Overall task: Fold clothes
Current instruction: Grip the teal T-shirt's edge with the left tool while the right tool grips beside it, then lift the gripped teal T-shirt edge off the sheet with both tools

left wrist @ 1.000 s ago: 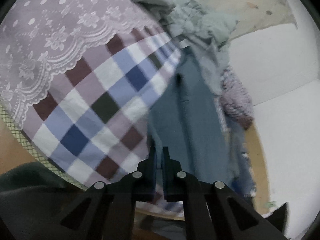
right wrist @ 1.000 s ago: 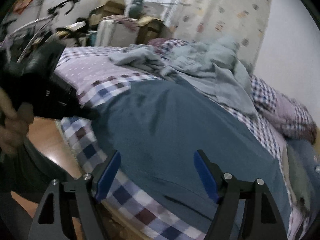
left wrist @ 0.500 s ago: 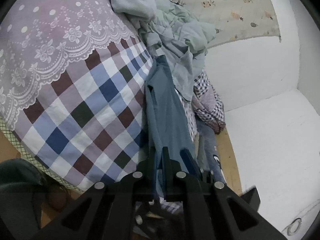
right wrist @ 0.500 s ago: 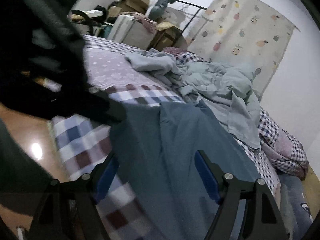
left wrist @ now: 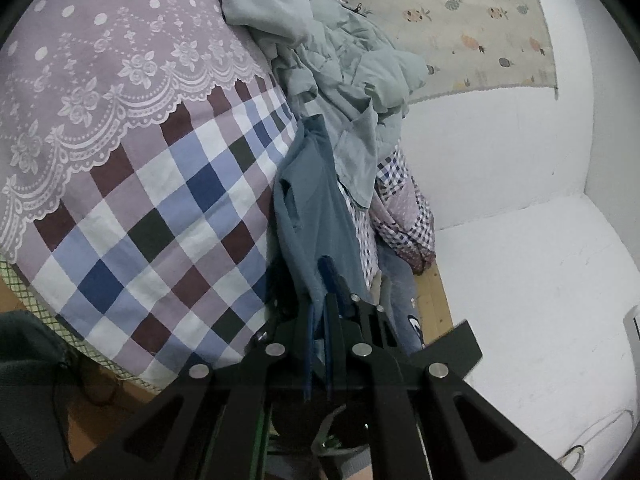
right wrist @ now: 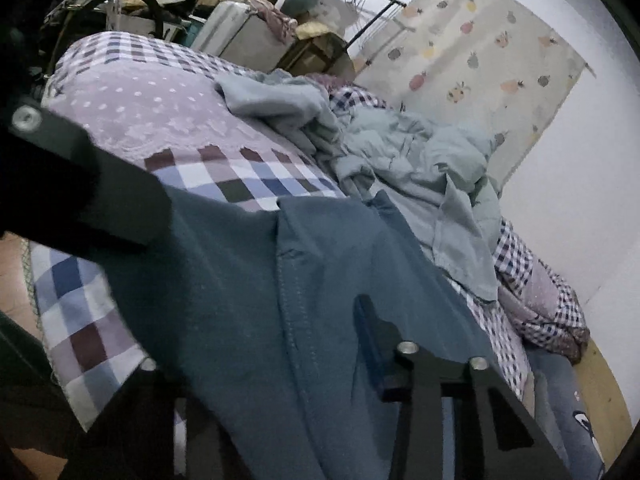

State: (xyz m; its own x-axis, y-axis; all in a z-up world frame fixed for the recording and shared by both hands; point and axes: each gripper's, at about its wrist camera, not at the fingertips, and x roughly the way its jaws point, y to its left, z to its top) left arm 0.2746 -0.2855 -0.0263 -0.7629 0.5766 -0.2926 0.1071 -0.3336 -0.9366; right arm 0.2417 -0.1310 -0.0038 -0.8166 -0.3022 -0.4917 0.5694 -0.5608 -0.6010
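A blue-grey garment (left wrist: 308, 216) lies on the checked bedspread (left wrist: 168, 216) and rises in a taut strip toward me. My left gripper (left wrist: 319, 314) is shut on its near edge. Just behind that grip stands a blue finger pad (left wrist: 325, 274) of the right gripper. In the right wrist view the same garment (right wrist: 248, 300) fills the foreground, with a stitched seam down its middle. It drapes over the left finger of my right gripper (right wrist: 316, 312) and hides it. The right finger (right wrist: 374, 336) shows beside the cloth. The jaws stand apart, narrower than before.
A crumpled pale green heap of clothes (right wrist: 416, 160) lies further up the bed, against a fruit-print curtain (right wrist: 480, 64). Boxes and a suitcase (right wrist: 248, 28) crowd the bed's far side. A black arm of the left tool (right wrist: 100, 192) crosses the upper left. A white wall (left wrist: 500, 168) is close on the right.
The left gripper pulled the garment's edge up and back, so the cloth now hangs as a narrow strip. The right gripper moved into the cloth and its fingers came closer together.
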